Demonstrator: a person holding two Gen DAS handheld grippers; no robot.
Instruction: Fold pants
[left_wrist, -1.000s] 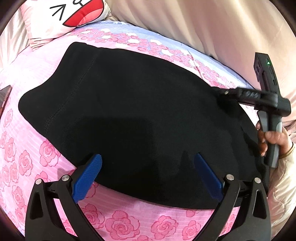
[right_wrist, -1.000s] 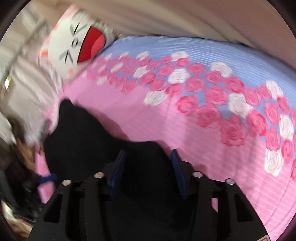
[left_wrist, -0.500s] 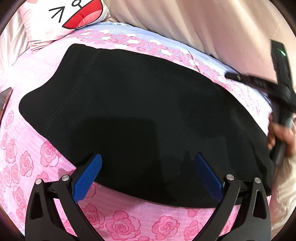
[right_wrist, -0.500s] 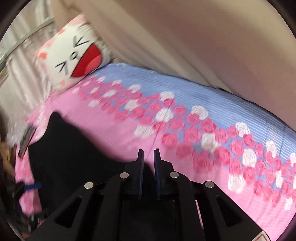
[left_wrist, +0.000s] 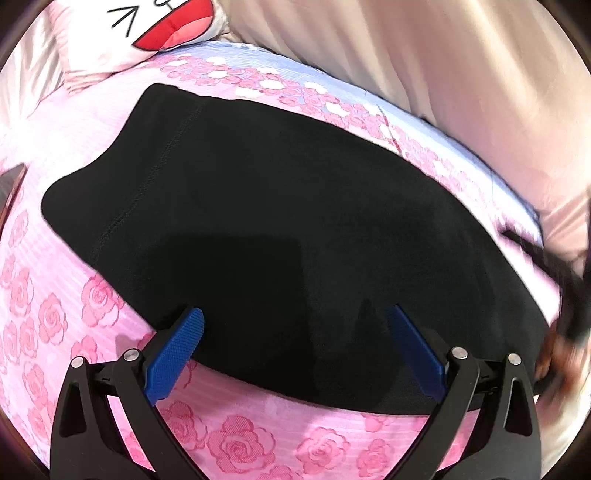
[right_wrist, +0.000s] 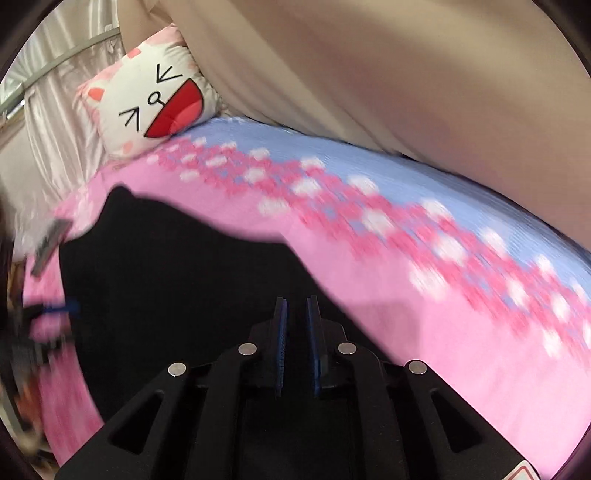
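The black pants (left_wrist: 280, 229) lie folded flat on the pink rose bedsheet (left_wrist: 236, 443). My left gripper (left_wrist: 295, 332) is open, its blue pads just above the pants' near edge. In the right wrist view the pants (right_wrist: 166, 280) spread to the left under my right gripper (right_wrist: 296, 314). Its jaws are almost together with a thin gap, and I cannot see any fabric between them. The right gripper shows as a dark blur at the right edge of the left wrist view (left_wrist: 569, 295). The left gripper appears blurred at the left of the right wrist view (right_wrist: 55, 310).
A cartoon cat pillow (right_wrist: 147, 107) leans at the bed's head. A beige curtain (right_wrist: 406, 92) hangs along the far side. A dark flat object (left_wrist: 11, 184) lies at the sheet's left edge. The sheet has a blue band (right_wrist: 369, 162) along the curtain side.
My right gripper closed from open to nearly shut and swept down and back along the pants' right end. My left gripper stayed open and still.
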